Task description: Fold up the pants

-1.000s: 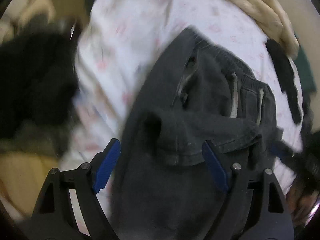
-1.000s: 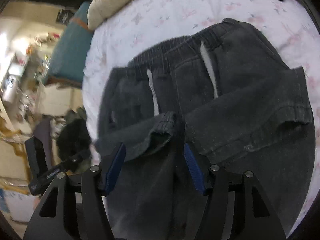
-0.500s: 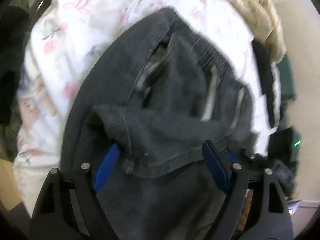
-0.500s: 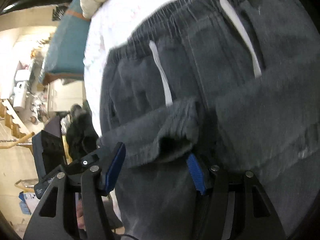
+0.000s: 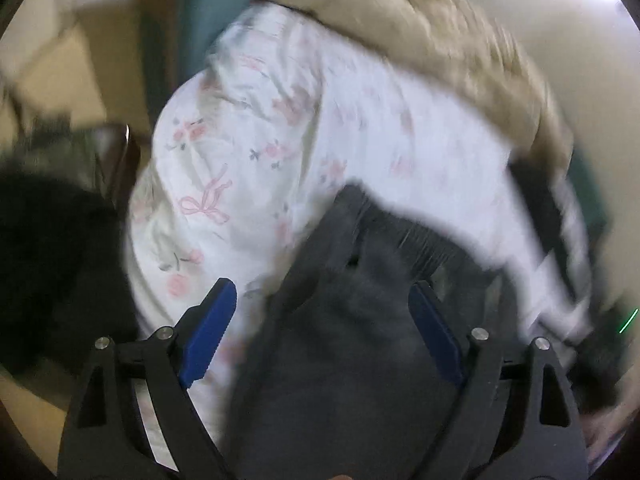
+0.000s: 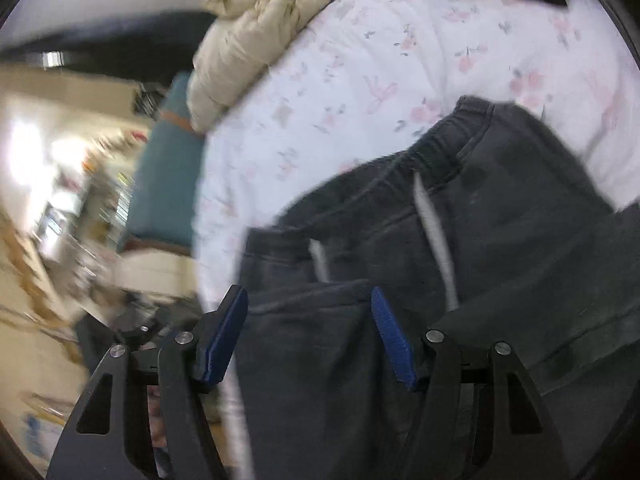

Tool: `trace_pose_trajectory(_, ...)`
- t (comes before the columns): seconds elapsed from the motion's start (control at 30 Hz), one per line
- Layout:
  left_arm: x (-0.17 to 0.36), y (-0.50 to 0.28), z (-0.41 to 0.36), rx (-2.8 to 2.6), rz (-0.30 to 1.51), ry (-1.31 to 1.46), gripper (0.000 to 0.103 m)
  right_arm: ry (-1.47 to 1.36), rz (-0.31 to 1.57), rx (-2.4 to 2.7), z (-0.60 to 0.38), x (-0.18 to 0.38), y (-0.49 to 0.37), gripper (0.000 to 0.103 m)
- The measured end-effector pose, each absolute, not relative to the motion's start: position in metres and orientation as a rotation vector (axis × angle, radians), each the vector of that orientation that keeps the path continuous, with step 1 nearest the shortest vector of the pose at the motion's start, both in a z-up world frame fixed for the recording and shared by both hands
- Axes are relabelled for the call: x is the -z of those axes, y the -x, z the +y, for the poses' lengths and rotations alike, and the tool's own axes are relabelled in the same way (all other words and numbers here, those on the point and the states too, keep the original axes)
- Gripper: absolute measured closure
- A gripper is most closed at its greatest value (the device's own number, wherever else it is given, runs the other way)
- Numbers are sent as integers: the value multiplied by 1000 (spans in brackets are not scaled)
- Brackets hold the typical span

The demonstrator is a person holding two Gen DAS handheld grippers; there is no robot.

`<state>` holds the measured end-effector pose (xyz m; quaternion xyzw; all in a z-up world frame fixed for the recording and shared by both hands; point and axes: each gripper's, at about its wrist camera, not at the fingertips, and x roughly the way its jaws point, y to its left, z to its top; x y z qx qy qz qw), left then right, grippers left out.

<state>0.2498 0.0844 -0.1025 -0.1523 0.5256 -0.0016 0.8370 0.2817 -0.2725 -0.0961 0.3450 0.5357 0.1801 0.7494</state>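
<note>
The dark grey pants (image 6: 500, 248) lie on a bed covered by a white sheet (image 6: 360, 80) printed with pink flowers. In the right wrist view the elastic waistband sits toward the top of the garment, two pale drawstrings hang down from it, and a leg cuff is folded up over the upper part, its hem lying just below the strings. A cream quilt (image 6: 260, 28) is bunched at the far edge of the bed.

The right gripper (image 6: 310, 334) hangs over that folded cuff; its jaws stand apart with the cloth seen between the blue pads, and neither pad is pressing on it.

The left wrist view is blurred. The left gripper (image 5: 320, 328) is above the pants (image 5: 344, 360), its jaws widening, with grey fabric showing between them but not pinched; its left pad is over the sheet (image 5: 280, 128). The quilt (image 5: 440, 52) runs along the top right. A dark heap (image 5: 52, 272) lies off the bed at the left
</note>
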Motion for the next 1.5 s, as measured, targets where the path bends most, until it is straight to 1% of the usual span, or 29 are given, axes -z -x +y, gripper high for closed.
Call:
trace_pose_trajectory(0.1,118,-249,61,45,1151,32,17,-513,1214,-385,-250,99,-287,37)
trace_pose_trajectory(0.17,124,-250,52,70,1123,-96,18,-372,1223,-410,-235,104,-290,37)
trace_pose_trajectory(0.2,126,-252,52,80,1101,-111,19,-335,1223,-424,-231,106,-290,37)
trace_pose_trajectory(0.27,129,-258,52,135,1088,-83,19,-296,1249,-458,-224,117,-291,44)
trace_pose_trajectory(0.3,132,-262,54,155,1093,-65,24,-294,1264,-473,-221,122,-292,50)
trace_pose_trajectory(0.33,132,-265,55,158,1096,-60,33,-282,1277,-474,-218,127,-291,50)
trace_pose_trajectory(0.37,135,-270,56,171,1104,-51,38,-262,1290,-460,-214,132,-293,50)
trace_pose_trajectory(0.4,136,-274,56,188,1109,-36,48,-248,1293,-454,-210,136,-294,49)
trace_pose_trajectory(0.43,137,-278,54,205,1112,-19,54,-239,1293,-453,-208,138,-295,49)
trace_pose_trajectory(0.47,138,-282,52,215,1115,-10,57,-223,1295,-446,-206,141,-296,49)
trace_pose_trajectory(0.5,140,-284,52,221,1118,-7,65,-221,1302,-443,-204,144,-298,49)
trace_pose_trajectory(0.53,141,-285,52,224,1119,-1,77,-237,1314,-448,-204,148,-301,49)
trace_pose_trajectory(0.57,142,-285,54,237,1114,19,82,-271,1325,-463,-206,153,-302,54)
trace_pose_trajectory(0.6,141,-284,55,244,1109,30,87,-291,1327,-482,-207,154,-304,80)
trace_pose_trajectory(0.63,138,-282,55,257,1102,35,92,-299,1326,-501,-208,154,-304,85)
trace_pose_trajectory(0.67,136,-281,54,272,1093,34,94,-298,1310,-508,-209,151,-304,88)
trace_pose_trajectory(0.7,131,-279,53,282,1084,24,95,-302,1295,-522,-210,147,-304,93)
trace_pose_trajectory(0.83,120,-275,52,274,1077,2,97,-294,1258,-544,-209,131,-303,94)
trace_pose_trajectory(1.0,116,-274,55,266,1070,27,97,-278,1240,-540,-206,126,-302,94)
trace_pose_trajectory(1.13,116,-276,61,244,1064,69,97,-295,1232,-550,-205,123,-302,95)
trace_pose_trajectory(1.27,100,-278,59,212,1031,70,98,-341,1199,-570,-208,110,-302,95)
trace_pose_trajectory(1.4,78,-297,52,219,964,25,99,-362,1131,-573,-210,89,-307,96)
trace_pose_trajectory(1.5,76,-322,47,244,951,6,99,-390,1085,-557,-215,78,-320,96)
